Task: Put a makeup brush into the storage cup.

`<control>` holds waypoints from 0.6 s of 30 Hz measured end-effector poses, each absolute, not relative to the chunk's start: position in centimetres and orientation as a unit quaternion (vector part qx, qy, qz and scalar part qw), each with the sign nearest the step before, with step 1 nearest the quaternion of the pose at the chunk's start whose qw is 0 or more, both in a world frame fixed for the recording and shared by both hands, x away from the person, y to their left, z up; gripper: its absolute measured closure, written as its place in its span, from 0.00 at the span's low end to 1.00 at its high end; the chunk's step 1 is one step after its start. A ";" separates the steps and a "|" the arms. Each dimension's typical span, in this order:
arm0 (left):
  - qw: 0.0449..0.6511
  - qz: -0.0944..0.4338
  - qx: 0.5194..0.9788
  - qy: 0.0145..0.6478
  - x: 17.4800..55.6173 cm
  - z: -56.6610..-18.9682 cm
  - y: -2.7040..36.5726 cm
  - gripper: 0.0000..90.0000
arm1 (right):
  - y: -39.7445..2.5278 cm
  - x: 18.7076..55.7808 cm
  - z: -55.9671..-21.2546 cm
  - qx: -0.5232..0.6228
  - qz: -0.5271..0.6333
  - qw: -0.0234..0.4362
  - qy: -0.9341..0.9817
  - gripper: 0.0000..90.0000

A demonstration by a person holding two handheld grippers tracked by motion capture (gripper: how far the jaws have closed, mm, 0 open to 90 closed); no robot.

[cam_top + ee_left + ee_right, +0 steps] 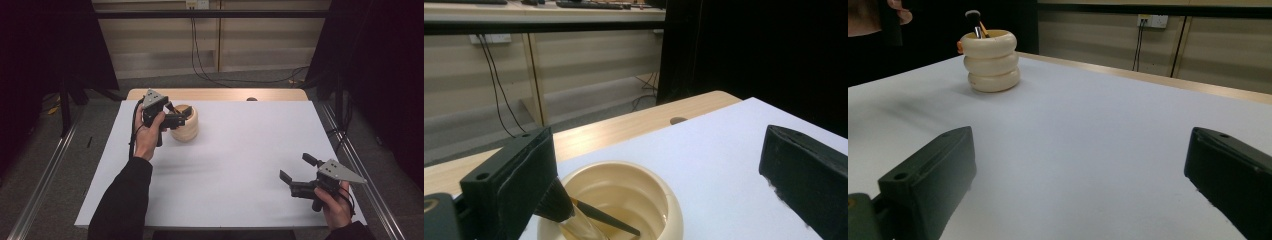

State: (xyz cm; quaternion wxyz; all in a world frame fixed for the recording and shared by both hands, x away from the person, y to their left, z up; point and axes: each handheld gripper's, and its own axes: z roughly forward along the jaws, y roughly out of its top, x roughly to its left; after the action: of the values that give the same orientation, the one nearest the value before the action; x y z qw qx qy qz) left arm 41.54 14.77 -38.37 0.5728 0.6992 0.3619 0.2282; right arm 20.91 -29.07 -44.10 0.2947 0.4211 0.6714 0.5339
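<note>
Your worktop (225,190) is a broad white sheet, bare across most of its middle and near side, with a strip of wood showing along its far edge. The next biggest thing on it is the cream ribbed holder (185,123), standing upright at the far left; in the right tool's view it reads as three stacked rings (991,61). Your left tool (176,119) hovers right at that holder's rim, its jaws spread wide and gripping nothing, one on each side of the opening. Your right tool (298,168) waits well apart at the near right, jaws likewise spread over bare sheet. Smallest of all is the makeup brush (555,202), leaning inside the holder with its dark bristles up, just beside your left tool's left jaw, next to a thin dark stick (609,220). You look to be at the reaching step, with no grip yet made. Next, you'd want to bring the brush between the jaws, close on it below the bristles, and lift straight up so the holder doesn't tip.
</note>
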 end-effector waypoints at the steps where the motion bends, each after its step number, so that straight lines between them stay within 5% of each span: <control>1: 0.574 0.228 0.700 0.360 41.3 -38.3 14.8 0.02 | -29.1 20.9 -44.1 0.422 0.534 0.293 0.671 0.00; 18: 0.572 0.226 0.701 0.360 38.7 -38.9 15.6 0.02 | -29.0 20.8 -44.0 0.421 0.532 0.294 0.673 0.01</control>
State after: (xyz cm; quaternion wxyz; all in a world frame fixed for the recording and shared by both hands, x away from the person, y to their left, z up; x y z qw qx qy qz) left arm 38.65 15.63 -38.90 0.5720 0.7014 0.3599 0.2264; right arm 20.85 -29.02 -44.04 0.2940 0.4211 0.6729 0.5323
